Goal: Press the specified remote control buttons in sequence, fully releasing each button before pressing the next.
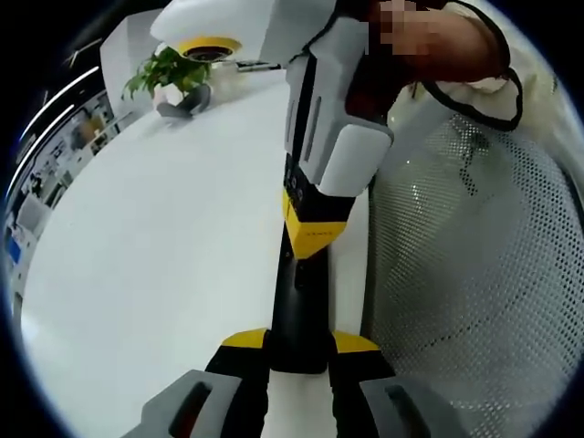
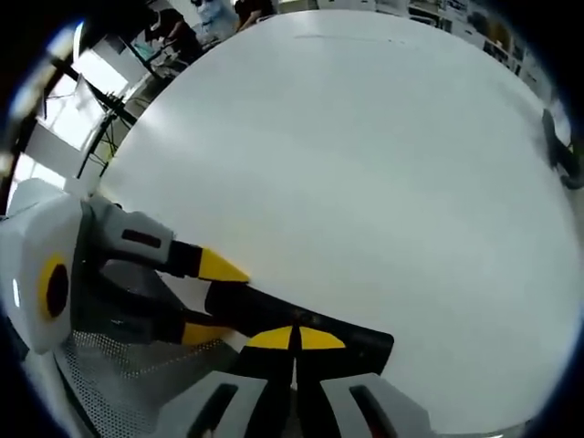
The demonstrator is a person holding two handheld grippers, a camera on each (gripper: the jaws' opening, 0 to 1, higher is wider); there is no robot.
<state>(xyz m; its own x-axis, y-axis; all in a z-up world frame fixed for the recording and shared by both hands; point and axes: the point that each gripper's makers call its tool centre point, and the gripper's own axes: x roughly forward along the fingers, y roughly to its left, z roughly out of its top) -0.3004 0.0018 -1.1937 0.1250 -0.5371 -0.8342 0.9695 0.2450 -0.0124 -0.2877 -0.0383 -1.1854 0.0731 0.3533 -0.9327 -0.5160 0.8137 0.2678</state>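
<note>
Our left gripper pinches the remote at the table edge, steadying it while our right gripper, tips pressed together, presses a button.

The remote control is a plain dark bar in the left gripper view: its buttons are too small to tell, its near end is hidden between the left gripper tips, and its far end is hidden under the right gripper. In the right gripper view the remote control has one end hidden behind the right gripper tips. Far from the remote, a dark object on the white table is cut off by the picture's edge; what it is cannot be told
</note>
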